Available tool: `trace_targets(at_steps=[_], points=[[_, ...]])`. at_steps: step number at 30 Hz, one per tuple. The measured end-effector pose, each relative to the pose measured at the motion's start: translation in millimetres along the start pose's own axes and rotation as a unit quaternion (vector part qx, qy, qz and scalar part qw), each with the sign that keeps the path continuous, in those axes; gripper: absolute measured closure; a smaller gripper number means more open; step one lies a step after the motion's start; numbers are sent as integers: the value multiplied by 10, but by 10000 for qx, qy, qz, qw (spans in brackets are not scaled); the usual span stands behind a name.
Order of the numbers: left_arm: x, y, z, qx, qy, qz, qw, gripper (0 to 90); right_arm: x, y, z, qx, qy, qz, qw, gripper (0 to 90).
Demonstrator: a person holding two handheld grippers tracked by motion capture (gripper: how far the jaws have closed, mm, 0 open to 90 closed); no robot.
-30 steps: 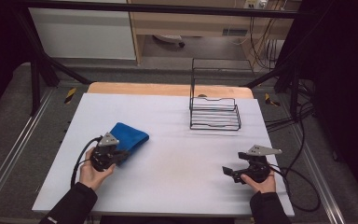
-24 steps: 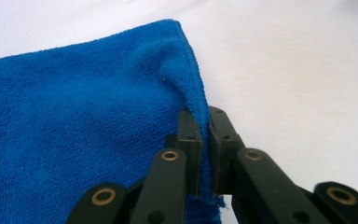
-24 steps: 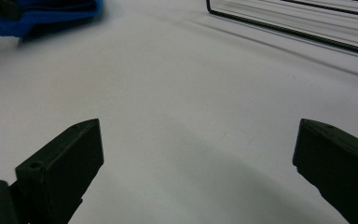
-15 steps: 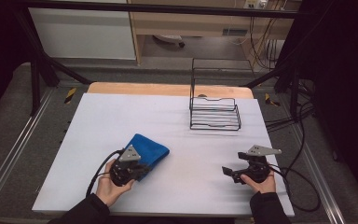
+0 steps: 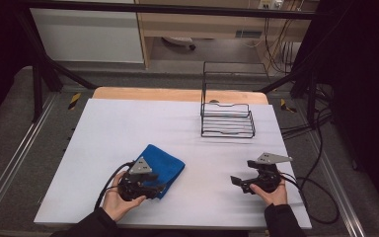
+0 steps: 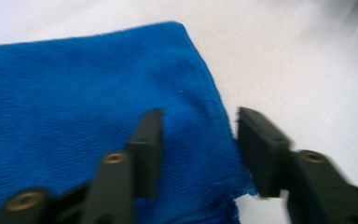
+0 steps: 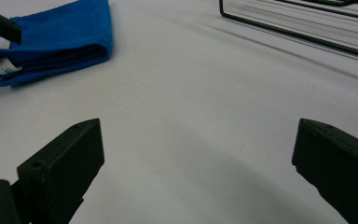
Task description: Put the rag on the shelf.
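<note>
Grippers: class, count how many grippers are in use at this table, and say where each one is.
2. The left gripper rests at the near left, fingers apart over the blue cloth. The right gripper is at the near right, fingers open above bare table.

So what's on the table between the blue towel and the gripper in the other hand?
Nothing. In the right gripper view, bare white table runs from the blue towel to the right gripper; the high view agrees.

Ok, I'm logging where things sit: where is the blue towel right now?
In the high view the blue towel lies folded on the white table, near its front edge and left of centre, at the left gripper.
</note>
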State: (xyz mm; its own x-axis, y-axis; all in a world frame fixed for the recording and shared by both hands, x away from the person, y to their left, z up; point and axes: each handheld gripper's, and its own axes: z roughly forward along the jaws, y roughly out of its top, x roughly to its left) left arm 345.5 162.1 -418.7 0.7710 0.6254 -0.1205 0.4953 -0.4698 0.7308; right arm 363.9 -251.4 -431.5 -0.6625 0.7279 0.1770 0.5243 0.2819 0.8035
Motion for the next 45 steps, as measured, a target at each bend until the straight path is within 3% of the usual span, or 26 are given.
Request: trace_targets(at_steps=[4, 12, 22, 26, 31, 39, 45], points=[[130, 3, -98, -34, 174, -146, 9997, 312, 81, 88, 108, 46, 51, -59, 10000, 30], [384, -32, -267, -196, 413, -323, 9984, 159, 316, 394, 412, 129, 205, -224, 9995, 54], [623, -153, -350, -235, 671, -648, 9954, 74, 669, 835, 1008, 255, 390, -515, 9976, 90], [714, -208, -360, -222, 737, -749, 9942, 69, 729, 932, 1271, 407, 465, -538, 9966, 206], [786, -243, -387, -285, 782, -802, 9933, 83, 712, 926, 1498, 653, 558, -525, 9949, 383], [829, -260, -408, -333, 846, -890, 9919, 108, 708, 849, 1618, 976, 734, -698, 9901, 590], [832, -264, -400, -317, 870, -884, 9918, 111, 711, 814, 1665, 1170, 921, -631, 9868, 710]])
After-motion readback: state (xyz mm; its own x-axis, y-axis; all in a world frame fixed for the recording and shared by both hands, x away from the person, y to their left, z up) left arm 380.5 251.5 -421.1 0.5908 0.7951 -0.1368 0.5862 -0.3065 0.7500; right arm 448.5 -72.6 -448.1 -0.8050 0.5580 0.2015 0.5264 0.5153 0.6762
